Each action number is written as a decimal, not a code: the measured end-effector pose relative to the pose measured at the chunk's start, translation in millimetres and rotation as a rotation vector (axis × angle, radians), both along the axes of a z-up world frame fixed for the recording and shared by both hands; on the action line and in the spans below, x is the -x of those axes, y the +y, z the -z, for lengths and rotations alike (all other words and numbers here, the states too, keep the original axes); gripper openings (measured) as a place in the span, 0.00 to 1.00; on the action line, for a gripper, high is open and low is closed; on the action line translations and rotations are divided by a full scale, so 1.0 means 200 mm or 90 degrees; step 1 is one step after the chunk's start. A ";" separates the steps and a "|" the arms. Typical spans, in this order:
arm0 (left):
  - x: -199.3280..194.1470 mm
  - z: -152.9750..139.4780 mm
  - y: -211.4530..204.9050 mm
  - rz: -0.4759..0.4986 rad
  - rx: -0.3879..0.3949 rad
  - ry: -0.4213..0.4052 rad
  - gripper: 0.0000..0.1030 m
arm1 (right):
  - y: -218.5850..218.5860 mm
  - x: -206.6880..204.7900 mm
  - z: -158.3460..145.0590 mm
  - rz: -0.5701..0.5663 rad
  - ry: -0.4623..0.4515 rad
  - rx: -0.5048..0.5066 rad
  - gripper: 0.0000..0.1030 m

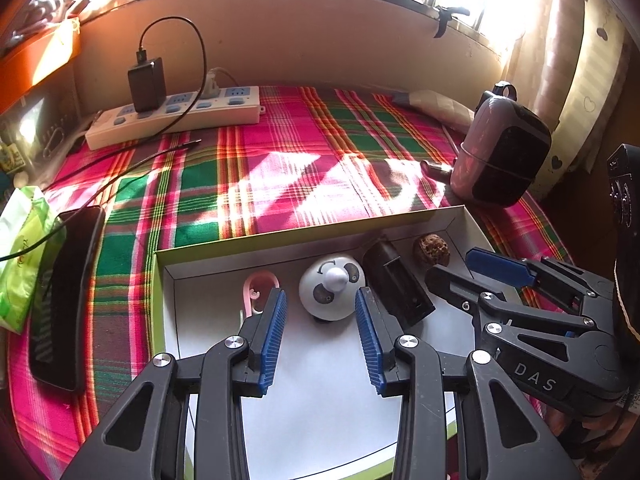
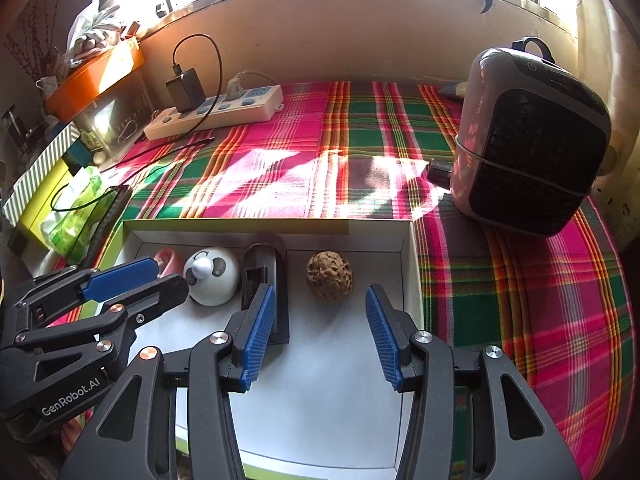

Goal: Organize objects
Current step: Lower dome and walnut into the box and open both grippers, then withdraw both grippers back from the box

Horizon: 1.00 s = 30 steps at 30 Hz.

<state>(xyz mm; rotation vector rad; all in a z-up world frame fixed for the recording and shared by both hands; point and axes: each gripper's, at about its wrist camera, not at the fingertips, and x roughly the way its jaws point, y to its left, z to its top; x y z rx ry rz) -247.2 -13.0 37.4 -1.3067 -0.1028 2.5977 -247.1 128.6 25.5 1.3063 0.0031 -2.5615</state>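
My left gripper [image 1: 320,312] and right gripper [image 2: 320,320] hover spread and empty over the box's [image 2: 412,264] bare white floor. Along its far wall sit a pink hook [image 1: 258,284], panda toy [image 1: 332,284], black holder [image 2: 266,284] and walnut [image 2: 329,276]. Beyond lies plaid cloth [image 2: 360,152].

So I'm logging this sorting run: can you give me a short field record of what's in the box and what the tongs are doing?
container: white box on plaid cloth
contents, left to right: pink clip; panda-face ball; black rectangular item; walnut
left tongs: open, empty, over the box
right tongs: open, empty, over the box
outside box: heater; power strip
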 end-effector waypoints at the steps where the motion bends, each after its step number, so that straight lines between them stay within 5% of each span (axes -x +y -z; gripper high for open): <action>1: -0.01 0.00 0.00 -0.004 0.001 0.001 0.33 | 0.00 -0.01 -0.01 0.000 0.002 0.001 0.47; 30: -0.45 -0.09 -0.04 -0.049 0.059 0.070 0.33 | 0.02 -0.44 -0.12 0.004 0.084 0.007 0.47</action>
